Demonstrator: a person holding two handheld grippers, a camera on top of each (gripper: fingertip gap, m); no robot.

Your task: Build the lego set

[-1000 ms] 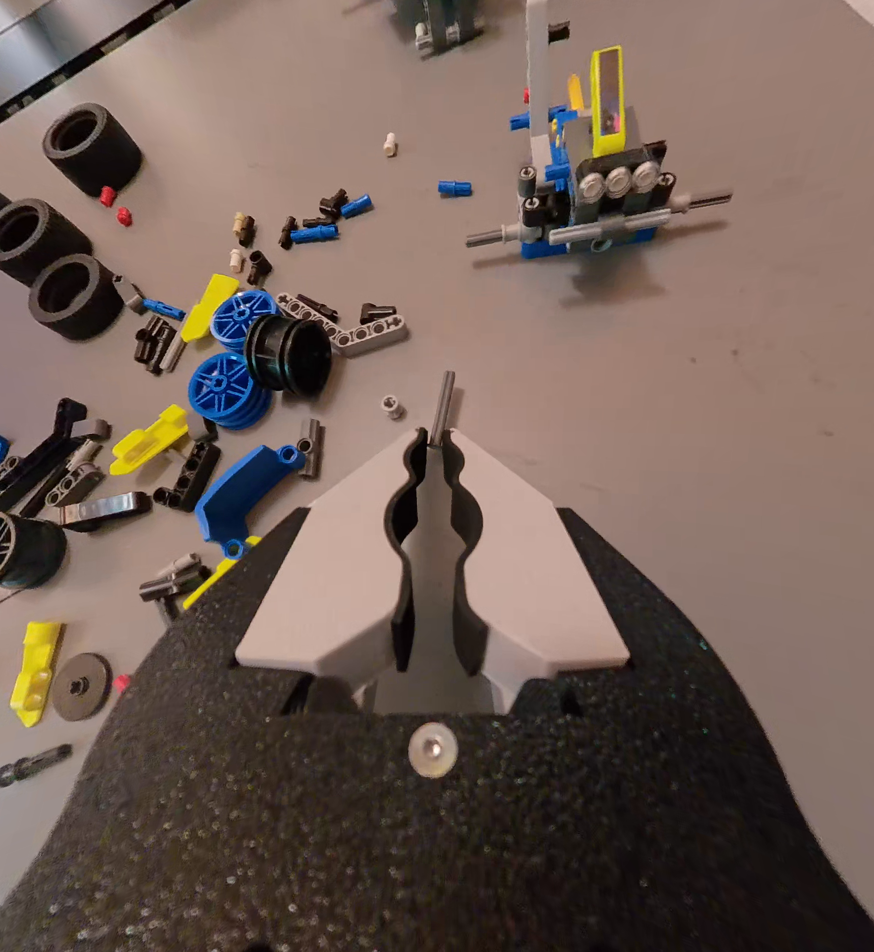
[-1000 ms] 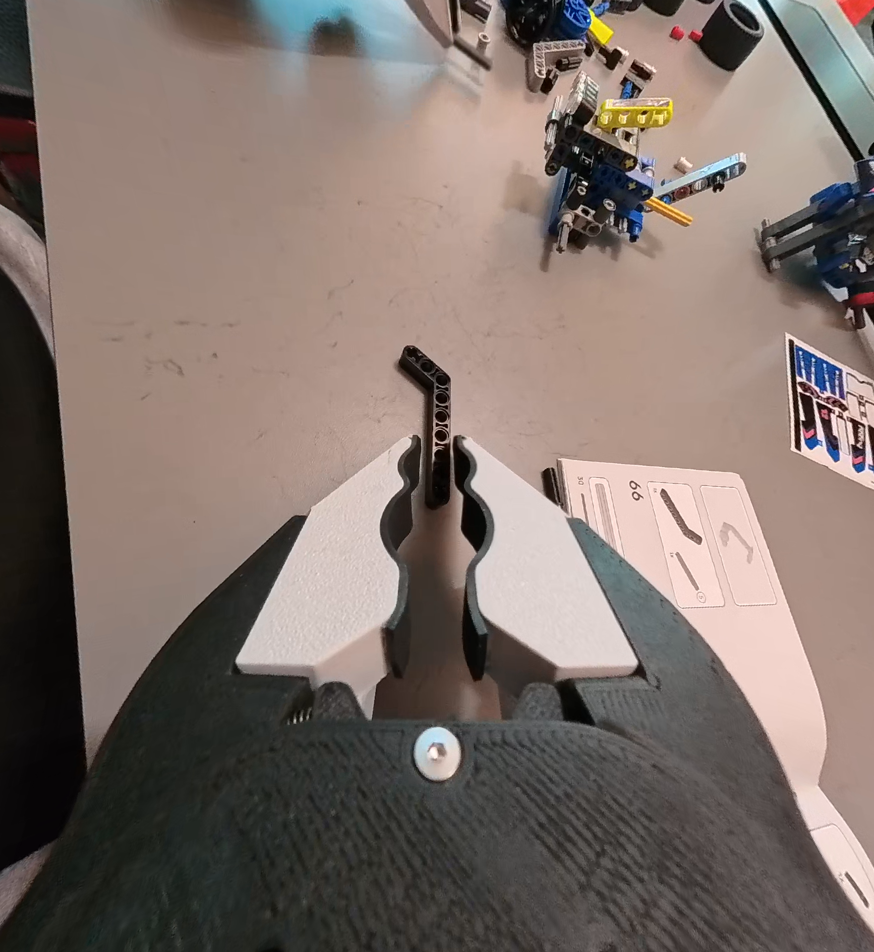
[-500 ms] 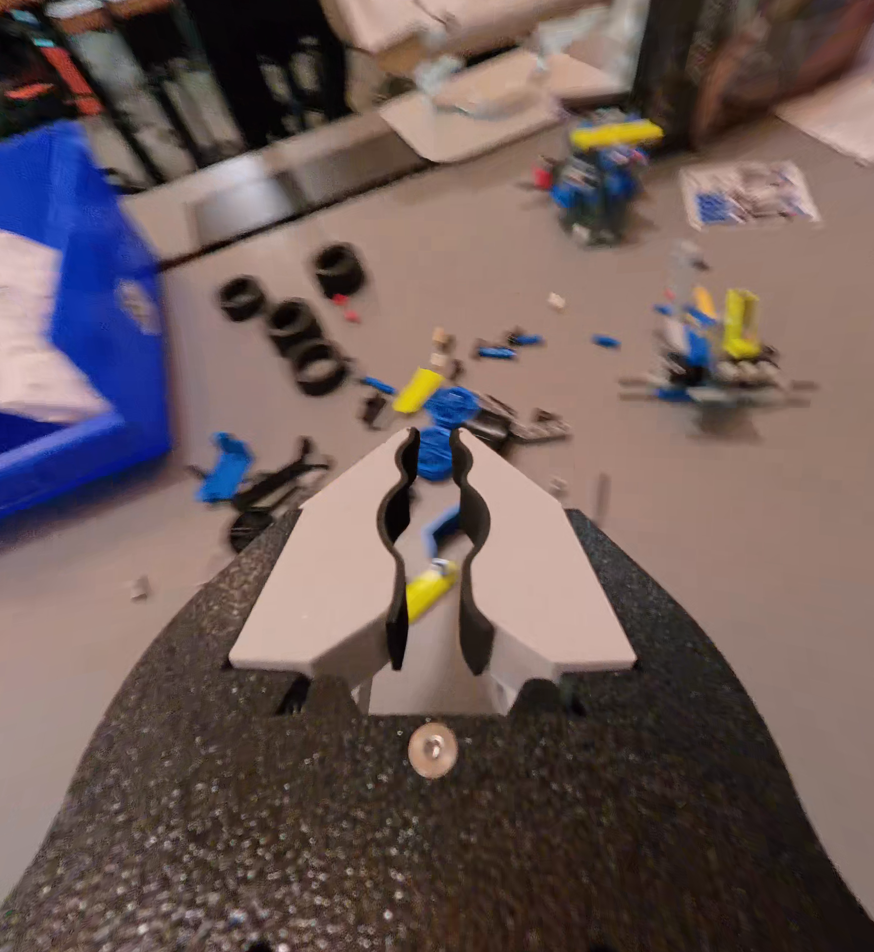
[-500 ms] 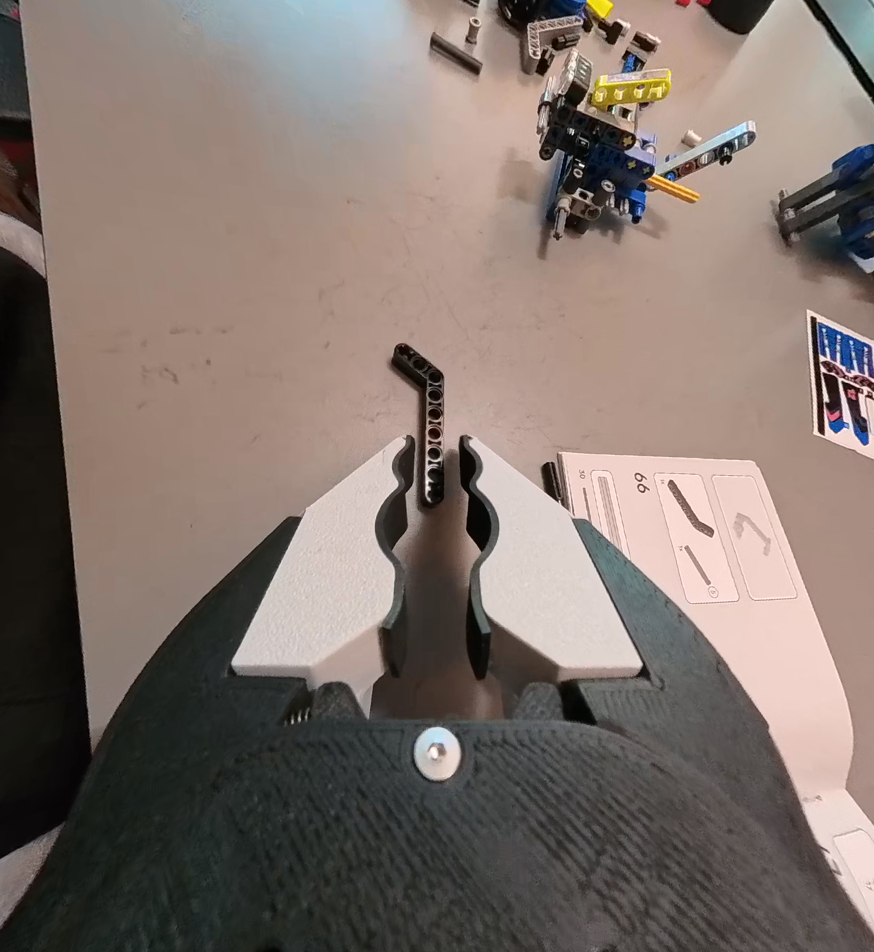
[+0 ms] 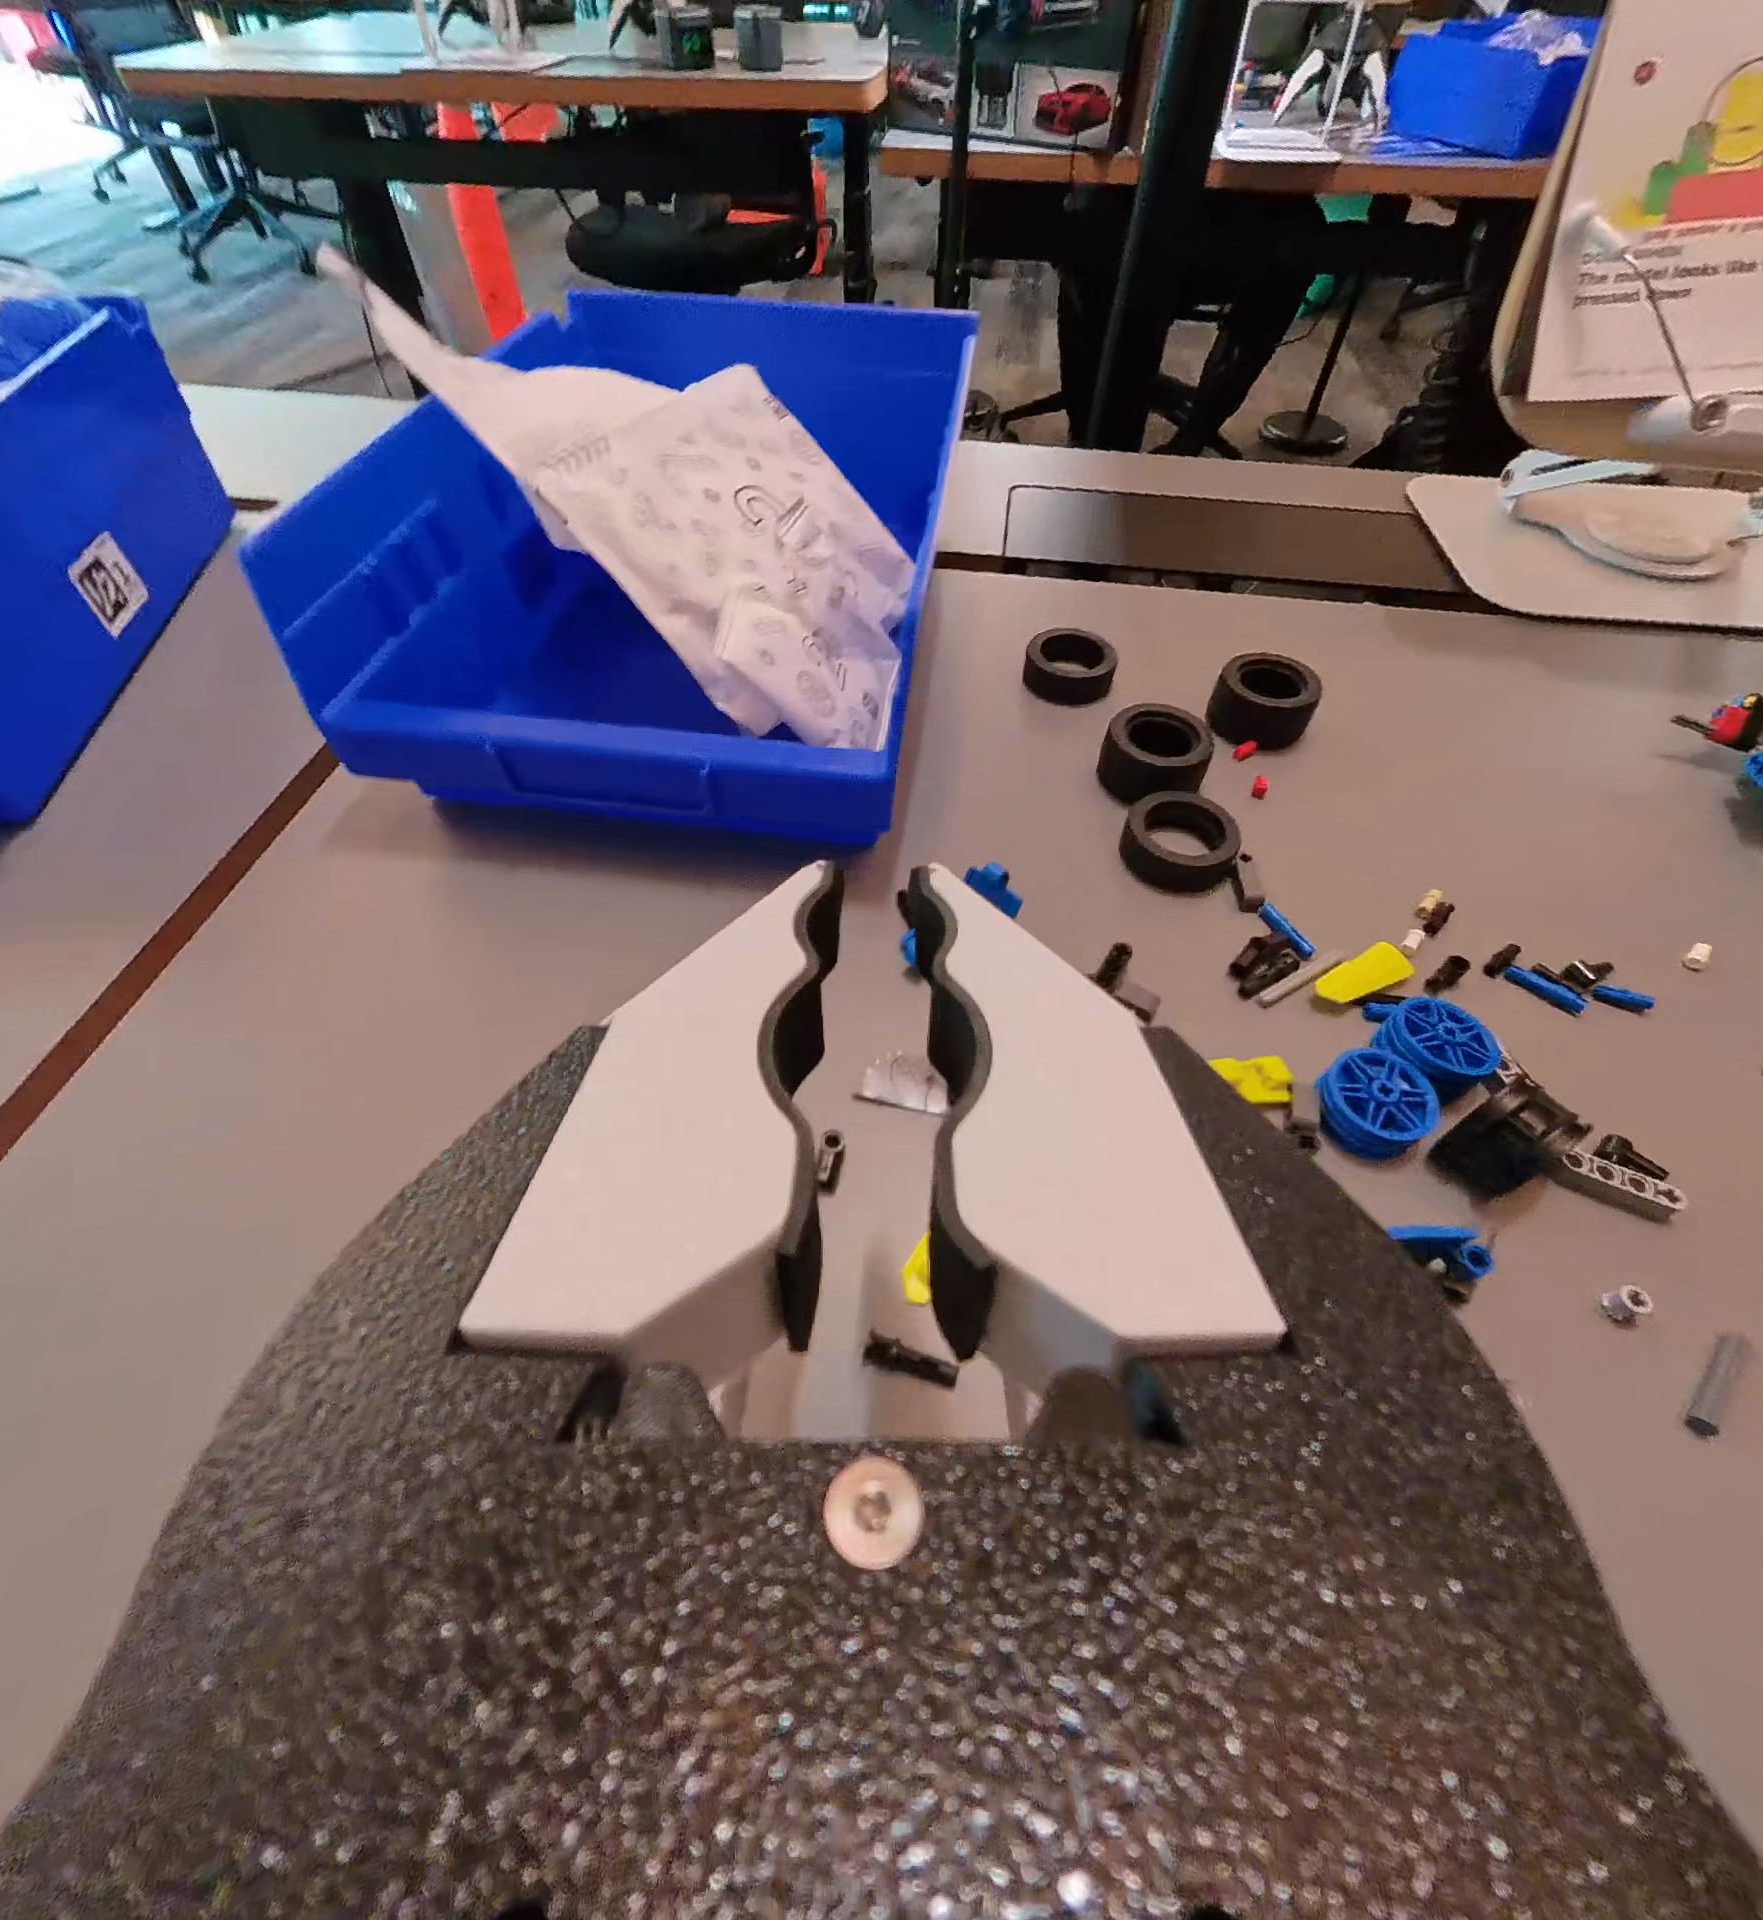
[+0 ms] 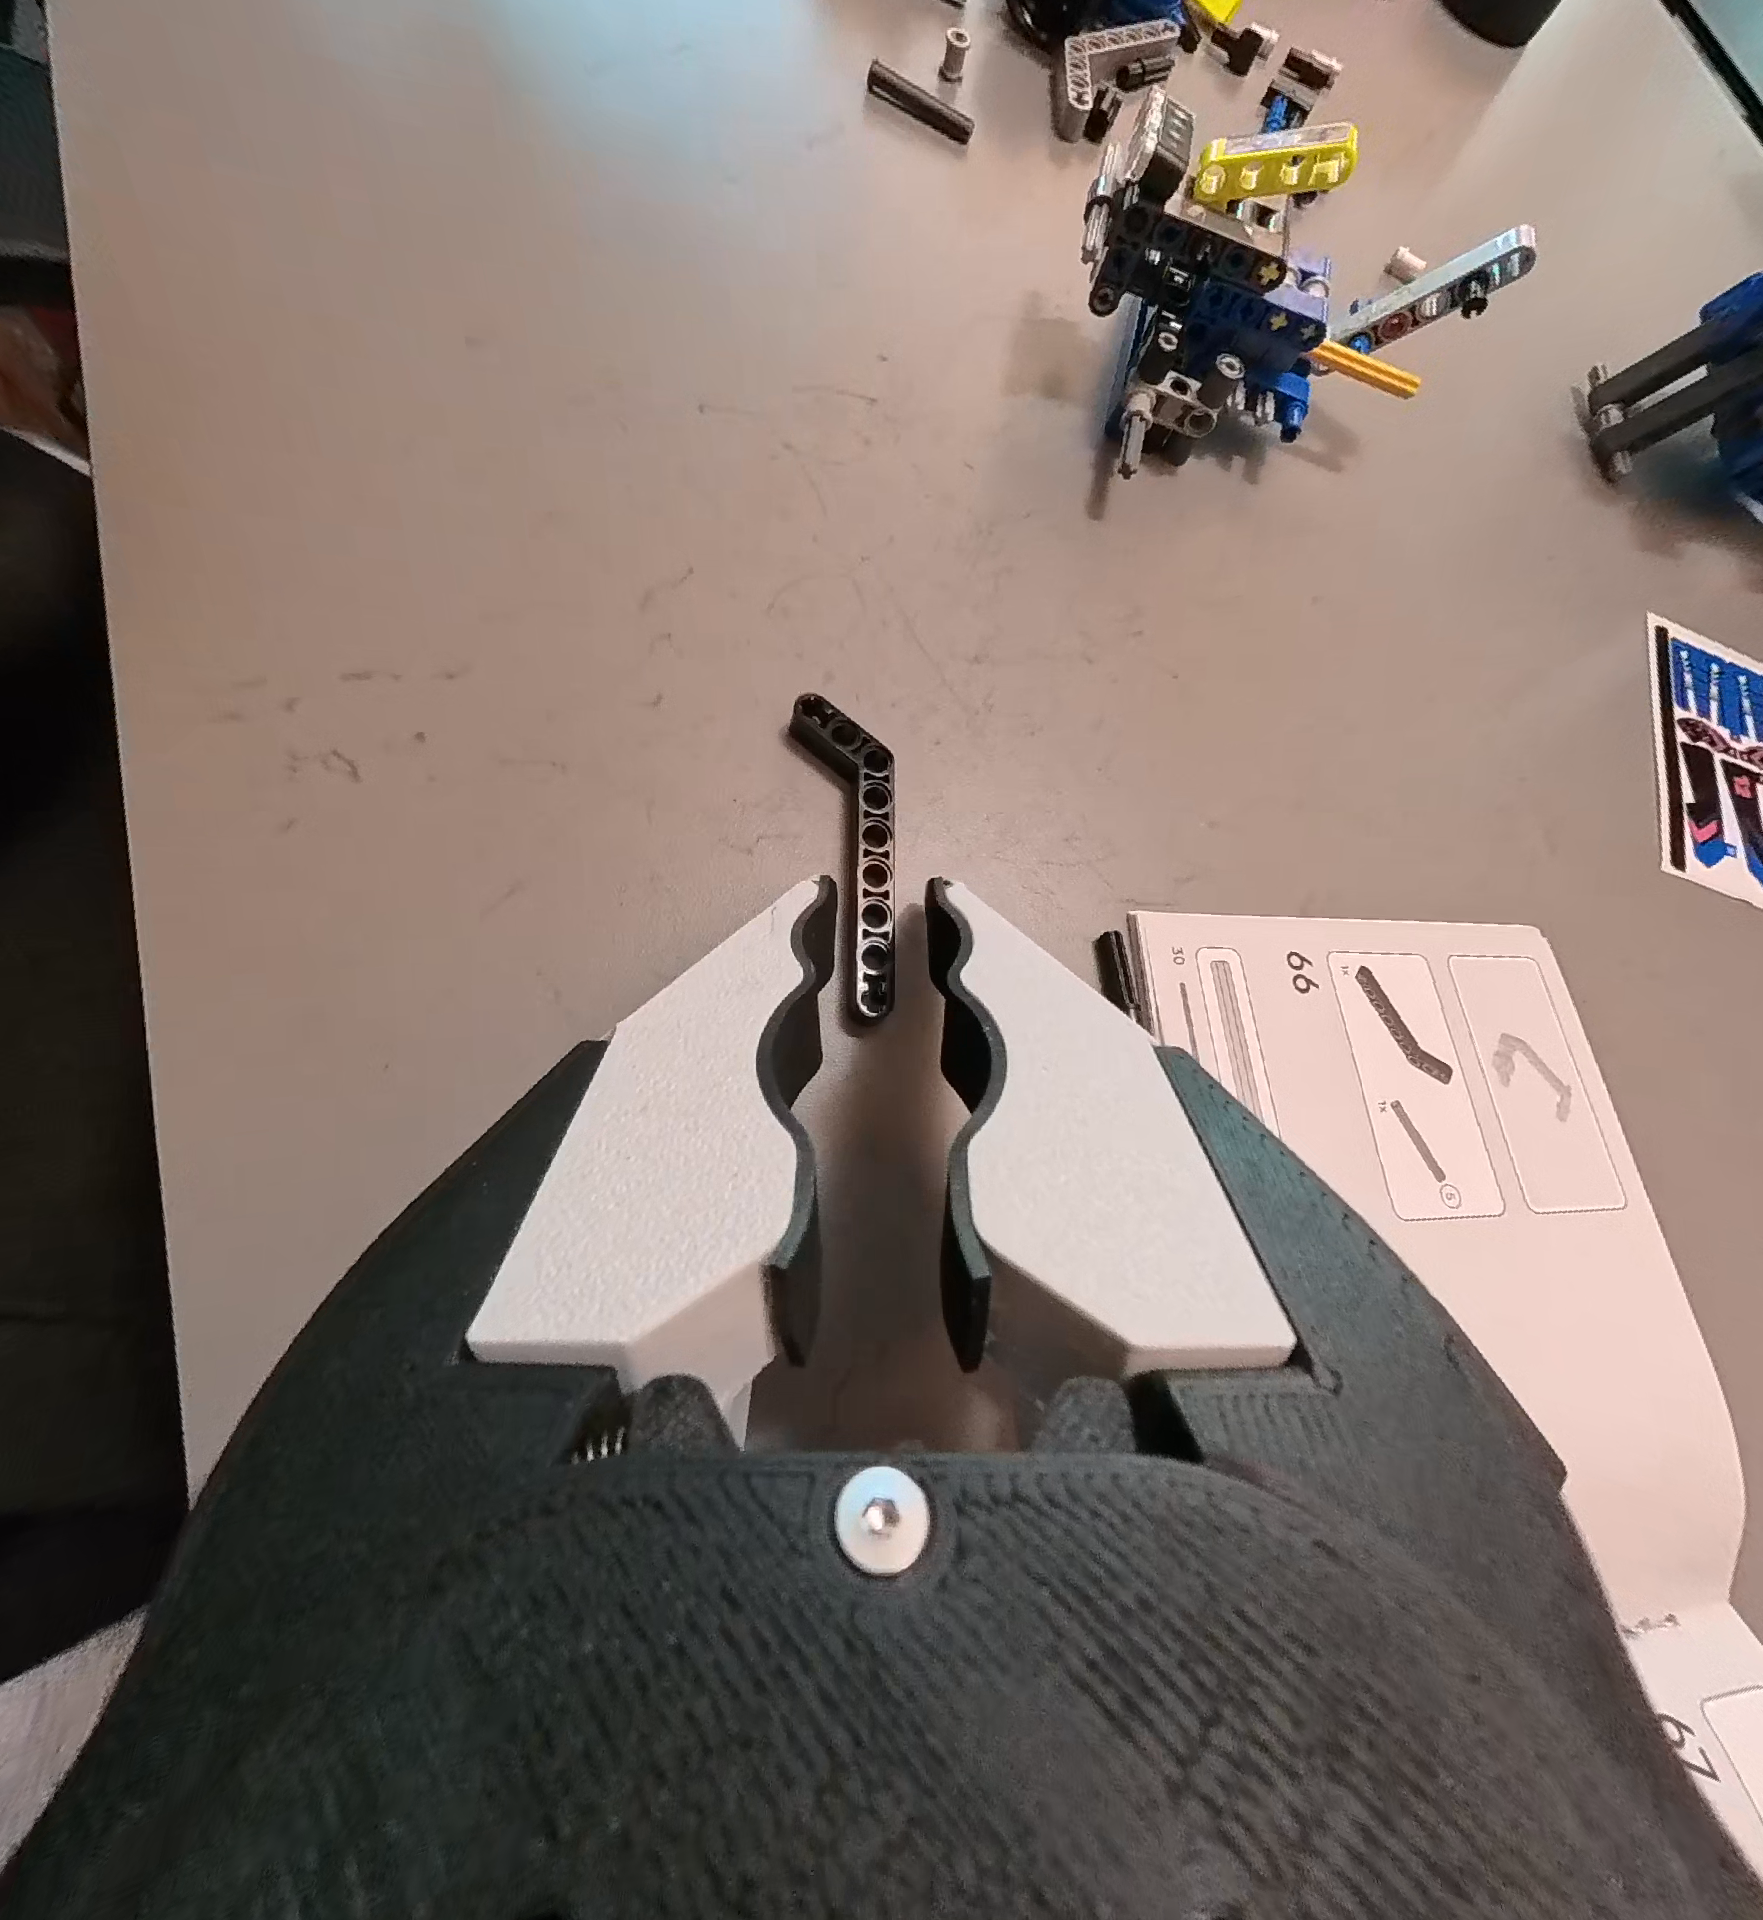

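Left gripper (image 5: 872,883): jaws slightly parted, nothing between them, above the grey matte table (image 5: 441,987) just before the blue plastic bin (image 5: 648,748) holding crumpled paper. Right gripper (image 6: 879,896): jaws parted, released; the black bent perforated plastic beam (image 6: 872,883) lies flat between the fingertips, left side close, right side clear. White instruction booklet (image 6: 1376,1091) at the right.

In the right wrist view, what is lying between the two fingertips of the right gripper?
The straight end of a bent black beam with holes lies flat on the grey table between the right gripper fingertips, with gaps on both sides.
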